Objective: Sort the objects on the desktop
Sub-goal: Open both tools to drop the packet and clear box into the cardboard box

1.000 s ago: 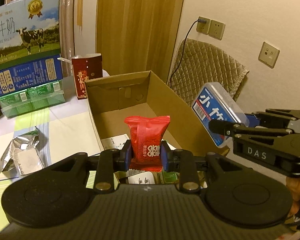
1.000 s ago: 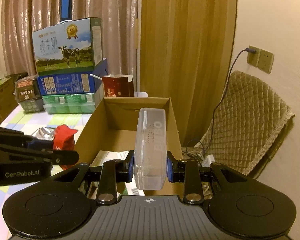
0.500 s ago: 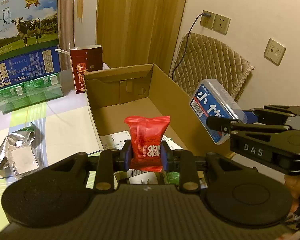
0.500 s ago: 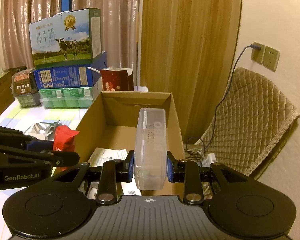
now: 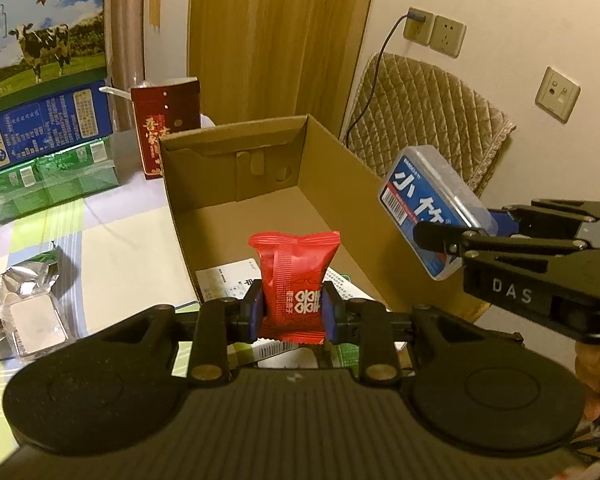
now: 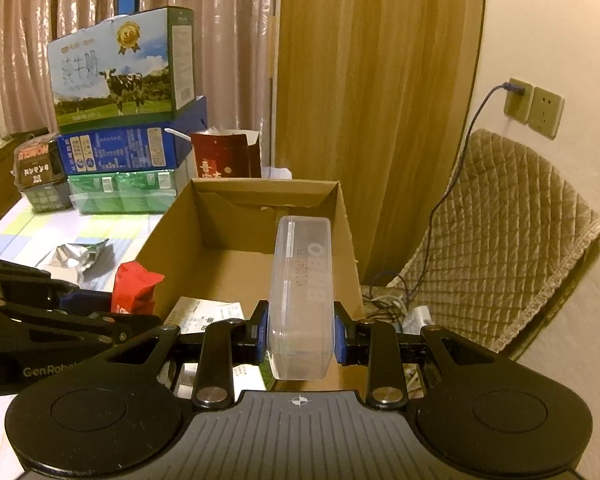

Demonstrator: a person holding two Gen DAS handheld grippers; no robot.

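My left gripper is shut on a red snack packet, held upright over the near end of an open cardboard box. My right gripper is shut on a clear plastic case with a blue and white label, held over the box's right wall. From the right wrist view the left gripper and its red packet hang at the box's left side. Papers and small packs lie on the box floor.
Stacked milk cartons and a green pack stand at the table's far left, a dark red box behind the cardboard box. A crumpled foil wrapper lies on the tablecloth. A quilted chair and wall sockets are right.
Both grippers have moved forward and slightly down toward the cardboard box, which looms larger now. Each still holds its object.
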